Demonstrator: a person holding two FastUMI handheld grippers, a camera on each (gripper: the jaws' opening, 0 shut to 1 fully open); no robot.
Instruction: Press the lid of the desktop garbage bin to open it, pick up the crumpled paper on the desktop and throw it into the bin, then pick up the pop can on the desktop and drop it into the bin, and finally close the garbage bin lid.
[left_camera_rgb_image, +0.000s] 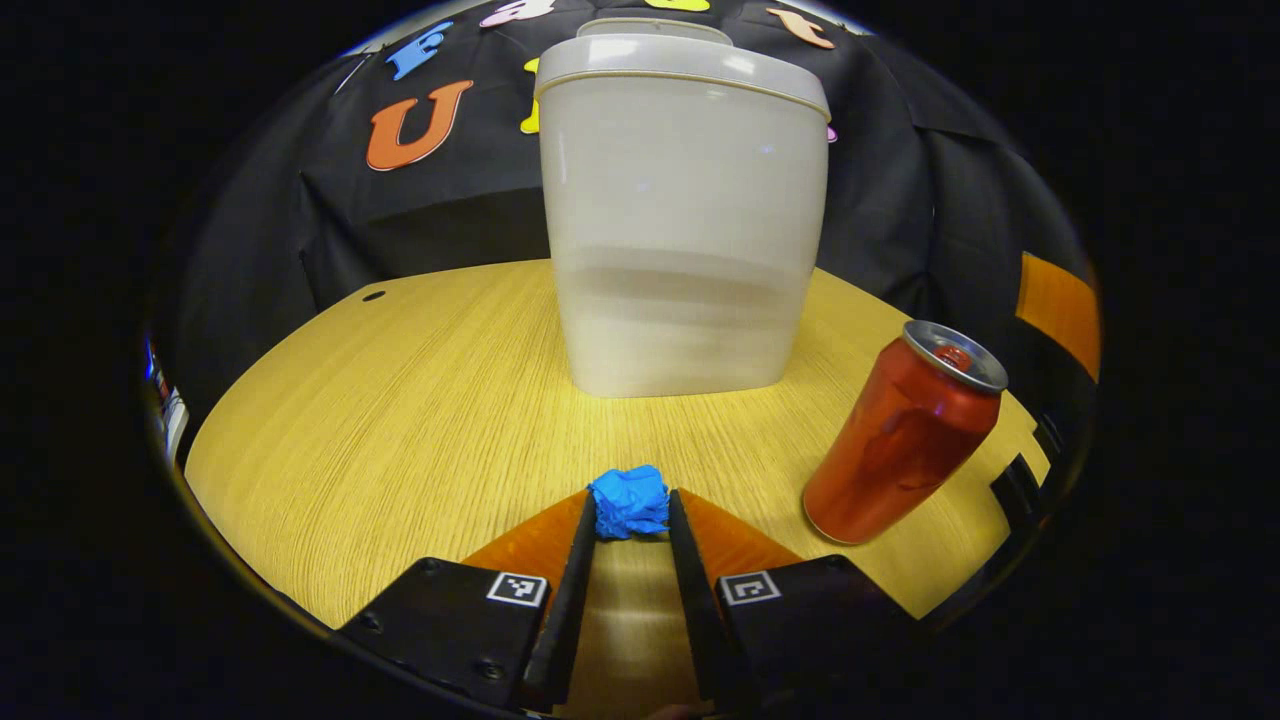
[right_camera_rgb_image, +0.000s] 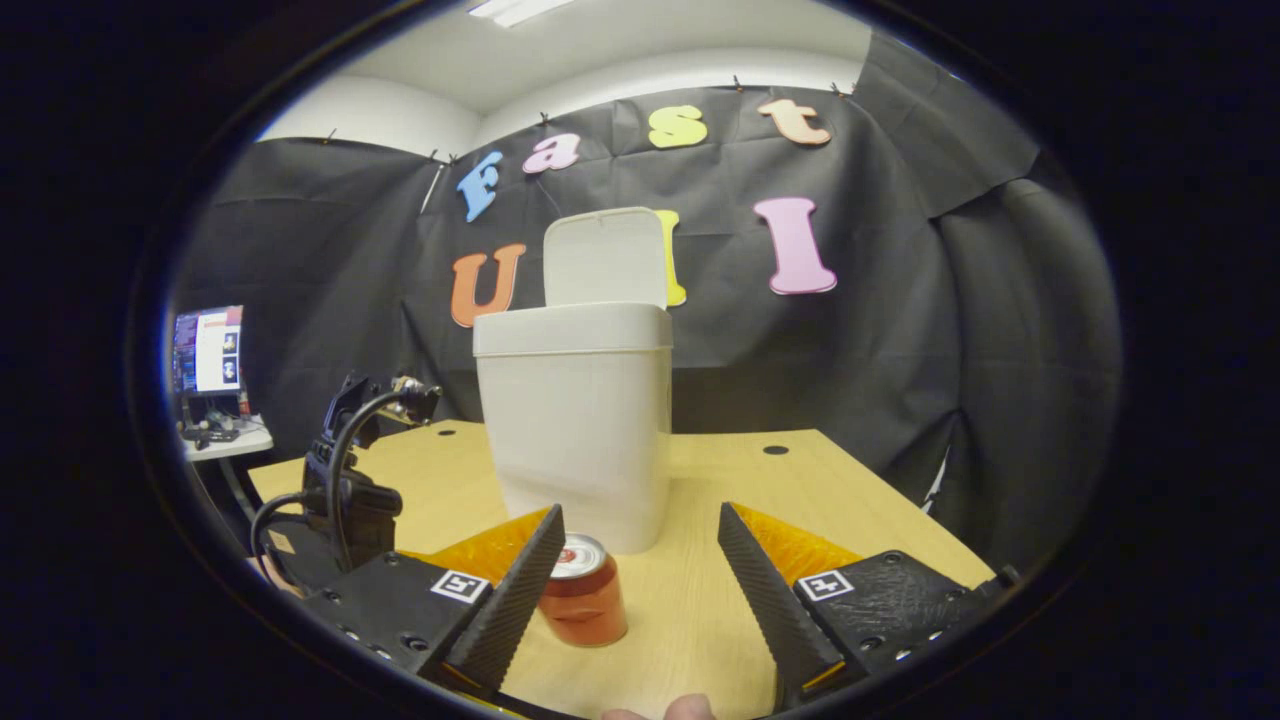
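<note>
A blue crumpled paper (left_camera_rgb_image: 630, 503) sits between the tips of my left gripper (left_camera_rgb_image: 632, 522), and both fingers press its sides just above the wooden table (left_camera_rgb_image: 400, 420). Straight ahead stands the white bin (left_camera_rgb_image: 685, 230), its lid (right_camera_rgb_image: 605, 258) flipped upright. A red pop can (left_camera_rgb_image: 905, 435) stands upright to the right of the paper. In the right gripper view my right gripper (right_camera_rgb_image: 640, 545) is open and held above the table, with the pop can (right_camera_rgb_image: 585, 595) just inside its left finger and the bin (right_camera_rgb_image: 580, 430) behind. The left gripper's body (right_camera_rgb_image: 350, 490) shows at the left.
The table (right_camera_rgb_image: 740, 480) has small round holes near its far edge. A monitor (right_camera_rgb_image: 205, 350) stands on a side stand at far left. Black cloth hangs behind the table. A fingertip (right_camera_rgb_image: 685, 708) shows at the bottom edge.
</note>
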